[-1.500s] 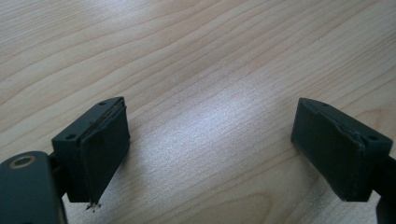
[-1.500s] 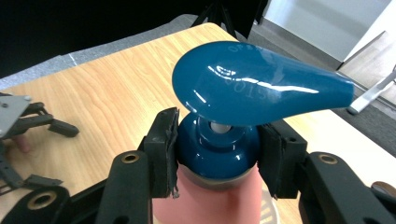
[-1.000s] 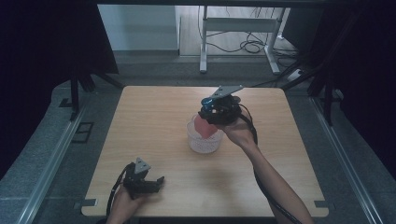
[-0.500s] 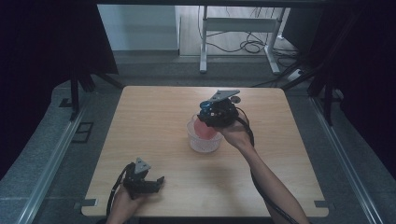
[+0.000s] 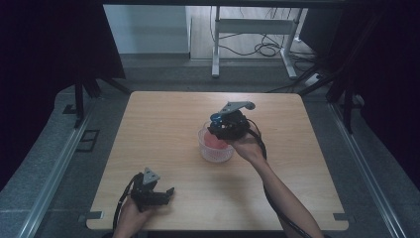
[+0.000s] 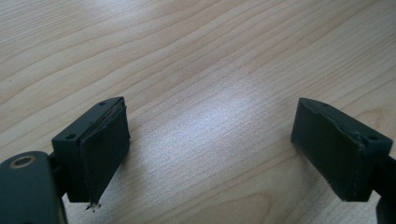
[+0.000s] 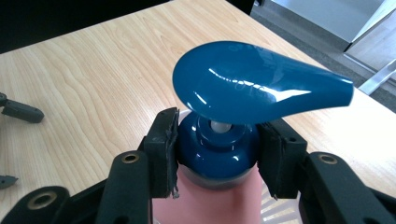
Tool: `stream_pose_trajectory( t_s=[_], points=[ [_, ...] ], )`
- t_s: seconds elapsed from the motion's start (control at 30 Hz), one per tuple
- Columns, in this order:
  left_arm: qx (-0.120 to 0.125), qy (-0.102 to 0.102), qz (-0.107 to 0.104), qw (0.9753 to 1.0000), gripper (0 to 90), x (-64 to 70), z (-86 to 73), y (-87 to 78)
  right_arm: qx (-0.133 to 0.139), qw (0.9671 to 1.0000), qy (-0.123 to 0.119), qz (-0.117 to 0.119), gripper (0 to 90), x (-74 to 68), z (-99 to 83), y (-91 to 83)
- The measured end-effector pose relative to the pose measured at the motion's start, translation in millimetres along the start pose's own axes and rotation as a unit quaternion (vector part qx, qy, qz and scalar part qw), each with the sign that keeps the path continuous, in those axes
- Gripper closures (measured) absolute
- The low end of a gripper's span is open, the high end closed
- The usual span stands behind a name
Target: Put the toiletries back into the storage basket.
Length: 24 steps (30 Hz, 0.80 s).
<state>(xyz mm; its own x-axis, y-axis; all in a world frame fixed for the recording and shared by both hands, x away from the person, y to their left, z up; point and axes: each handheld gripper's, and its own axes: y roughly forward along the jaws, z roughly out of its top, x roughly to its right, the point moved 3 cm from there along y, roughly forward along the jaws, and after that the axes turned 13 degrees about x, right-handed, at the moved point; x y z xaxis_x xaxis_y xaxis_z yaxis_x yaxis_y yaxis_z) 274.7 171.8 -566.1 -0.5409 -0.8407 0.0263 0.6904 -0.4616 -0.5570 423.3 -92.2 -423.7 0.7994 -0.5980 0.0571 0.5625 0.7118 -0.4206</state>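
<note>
A pink pump bottle point(image 7: 205, 200) with a glossy blue pump head point(image 7: 252, 84) is held by its blue collar point(image 7: 217, 149) in my right gripper point(image 7: 217, 151), whose pads press it from both sides. In the high view the right gripper point(image 5: 224, 127) hangs over a clear plastic cup point(image 5: 216, 151) at the table's middle, and pink shows inside the cup. Whether the bottle rests on the cup's bottom I cannot tell. My left gripper point(image 5: 170, 192) lies low at the front left, open, with bare wood between its pads point(image 6: 100, 149).
The wooden table point(image 5: 163, 129) has open surface on all sides of the cup. Its front edge lies just behind the left hand point(image 5: 130, 214). Beyond the far edge stand a metal frame point(image 5: 252, 29) and cables on the floor.
The right gripper with the bottle has shifted slightly nearer and lower over the cup. The left gripper has stayed where it was.
</note>
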Motion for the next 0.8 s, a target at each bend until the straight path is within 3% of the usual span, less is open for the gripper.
stream_pose_trajectory(
  t_s=[0.53, 0.8],
  points=[
    [0.001, -0.001, 0.000, 1.0000, 11.3, 0.1, 0.0, 0.2, -0.017, 0.9998, 0.004, 0.008, 52.6, -3.7, -21.4, 12.6],
    [0.003, -0.003, 0.000, 1.0000, 11.3, 0.4, 0.0, 0.4, -0.015, 0.9995, 0.025, 0.012, 51.9, -0.2, -28.9, 12.2]
  ],
)
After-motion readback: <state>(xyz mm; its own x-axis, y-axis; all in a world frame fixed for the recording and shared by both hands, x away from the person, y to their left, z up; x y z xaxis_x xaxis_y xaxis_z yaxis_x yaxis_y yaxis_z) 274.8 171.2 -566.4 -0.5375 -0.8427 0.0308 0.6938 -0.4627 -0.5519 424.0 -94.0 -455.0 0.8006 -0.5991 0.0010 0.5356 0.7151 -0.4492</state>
